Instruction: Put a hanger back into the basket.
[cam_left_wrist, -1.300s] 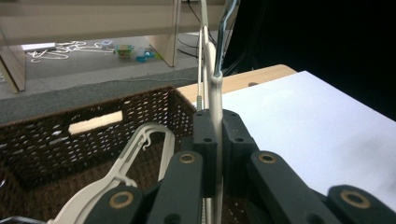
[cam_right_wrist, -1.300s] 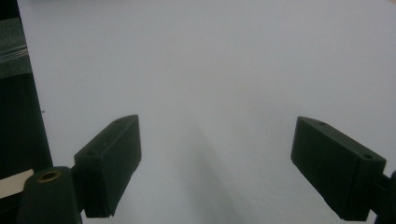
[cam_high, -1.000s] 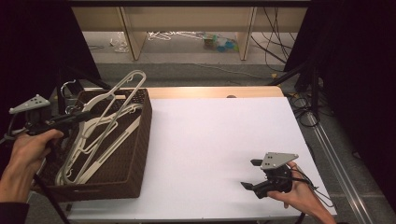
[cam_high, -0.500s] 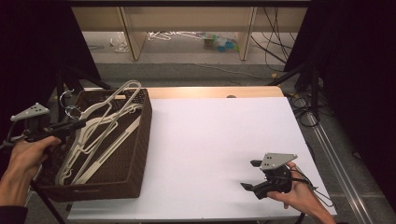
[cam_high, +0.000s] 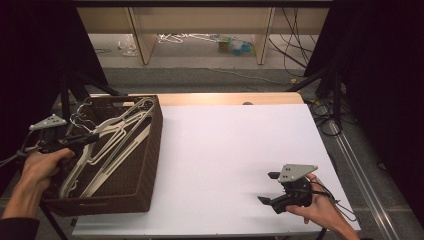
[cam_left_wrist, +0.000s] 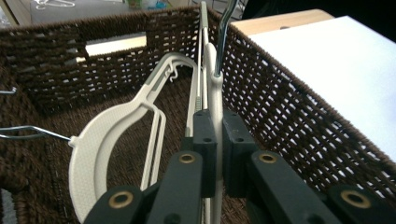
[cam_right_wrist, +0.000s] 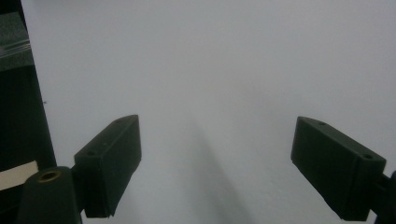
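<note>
High view: at the basket (cam_high: 145, 165), the left gripper (cam_high: 82, 140) reaches over its left rim, jaws clamped on a white hanger (cam_left_wrist: 215, 100) inside, likely to lift it out. Well right of the basket, the right gripper (cam_high: 272, 189) rests on the white table (cam_high: 225, 145), jaws wide apart and empty, probably waiting.

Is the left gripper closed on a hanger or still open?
Shut. The left gripper has both black jaws pressed against a cream plastic hanger standing on edge inside the brown wicker basket.
</note>
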